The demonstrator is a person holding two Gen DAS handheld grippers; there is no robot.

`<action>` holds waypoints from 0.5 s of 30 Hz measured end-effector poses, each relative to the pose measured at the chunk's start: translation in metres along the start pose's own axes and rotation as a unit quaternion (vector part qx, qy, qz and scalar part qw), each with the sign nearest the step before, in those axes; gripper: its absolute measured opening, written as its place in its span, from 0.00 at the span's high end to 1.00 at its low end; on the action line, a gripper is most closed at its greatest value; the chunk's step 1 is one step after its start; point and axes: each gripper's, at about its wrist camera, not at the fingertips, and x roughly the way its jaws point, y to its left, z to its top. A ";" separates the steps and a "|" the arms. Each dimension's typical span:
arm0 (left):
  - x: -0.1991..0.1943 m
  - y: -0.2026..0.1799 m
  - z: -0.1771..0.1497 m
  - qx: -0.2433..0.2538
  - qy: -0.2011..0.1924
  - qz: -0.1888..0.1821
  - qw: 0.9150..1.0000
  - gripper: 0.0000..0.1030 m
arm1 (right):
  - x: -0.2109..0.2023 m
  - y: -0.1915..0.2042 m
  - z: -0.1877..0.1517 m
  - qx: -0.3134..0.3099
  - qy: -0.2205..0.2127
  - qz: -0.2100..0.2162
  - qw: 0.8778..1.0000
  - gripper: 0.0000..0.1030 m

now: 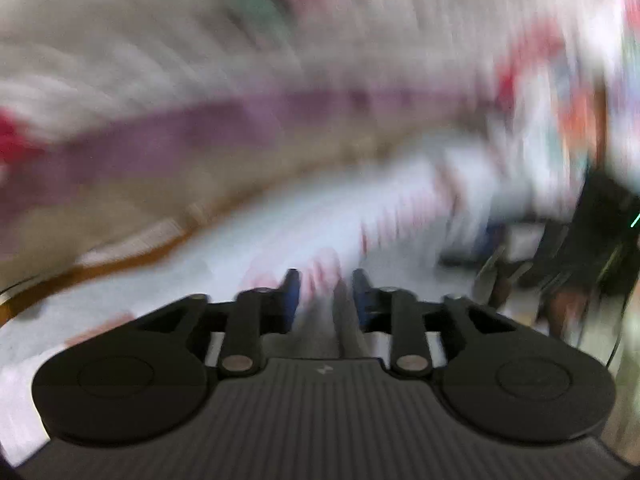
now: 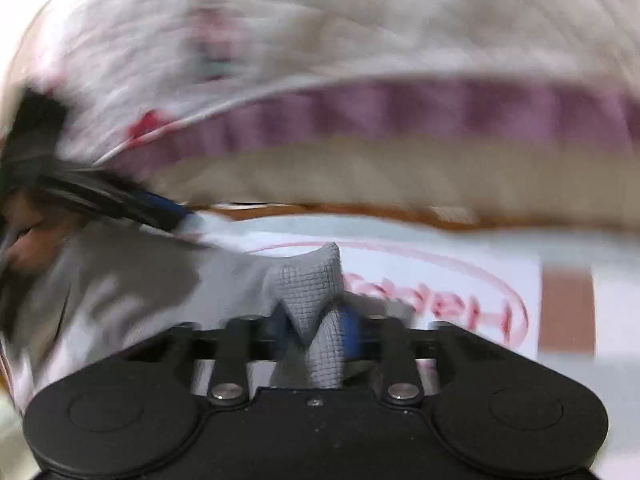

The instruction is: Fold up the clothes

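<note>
Right gripper: black two-finger gripper, blue-padded fingers closed on a fold of grey waffle-textured cloth; a peak of the cloth stands up above the pads, and more of it runs down between them toward the camera.
Cloth, position: the grey garment spreads from the right gripper's fingers toward the left of the right wrist view, lying over the white table surface; its far left part is too blurred to read.
Left gripper: black two-finger gripper, blue pads set a narrow gap apart; a blurred grey strip lies in the gap, but I cannot tell whether the pads press on it.
Table: white top with an orange-brown edge; a white sheet with a red printed ring and red lettering lies flat on it, the cloth covering its left part.
Beside the sheet: a brown rectangular patch to the right, apart from the cloth.
Beyond the table: a tan band, then a purple band, then pale patterned fabric; all smeared.
In the way: a dark shape with a blue tip crosses the left of the right wrist view, close above the cloth's far edge; identity unclear.
Left view, right side: dark object, blurred colours behind it.
</note>
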 end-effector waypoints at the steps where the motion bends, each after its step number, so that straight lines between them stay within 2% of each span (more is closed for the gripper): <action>1: -0.018 -0.005 -0.005 0.001 -0.029 0.005 1.000 0.65 | 0.003 -0.008 0.000 0.030 0.002 0.009 1.000 0.75; 3: -0.050 -0.017 -0.021 0.007 -0.079 0.025 0.997 0.55 | 0.006 -0.016 0.000 0.063 0.008 0.012 0.998 0.76; 7: -0.080 -0.040 -0.086 -0.001 -0.140 0.076 0.987 0.40 | 0.003 -0.013 0.004 0.067 0.012 0.008 0.998 0.76; 9: -0.077 -0.044 -0.115 -0.026 -0.149 0.079 0.985 0.34 | 0.001 -0.016 0.004 0.080 0.013 0.010 0.997 0.77; 11: -0.064 -0.040 -0.133 -0.048 -0.144 0.063 0.986 0.35 | 0.000 -0.017 0.004 0.093 0.015 0.012 0.995 0.78; 12: -0.054 -0.036 -0.136 -0.057 -0.140 0.067 0.986 0.37 | 0.001 -0.017 0.003 0.099 0.017 0.013 0.995 0.78; 13: -0.043 -0.032 -0.135 -0.065 -0.135 0.079 0.986 0.43 | 0.001 -0.017 0.003 0.105 0.019 0.013 0.994 0.78; 14: -0.031 -0.028 -0.135 -0.073 -0.130 0.091 0.985 0.63 | 0.002 -0.017 0.003 0.112 0.020 0.014 0.993 0.78; 15: -0.024 -0.020 -0.133 -0.096 -0.130 0.098 0.982 0.70 | 0.002 -0.017 0.003 0.117 0.021 0.014 0.993 0.79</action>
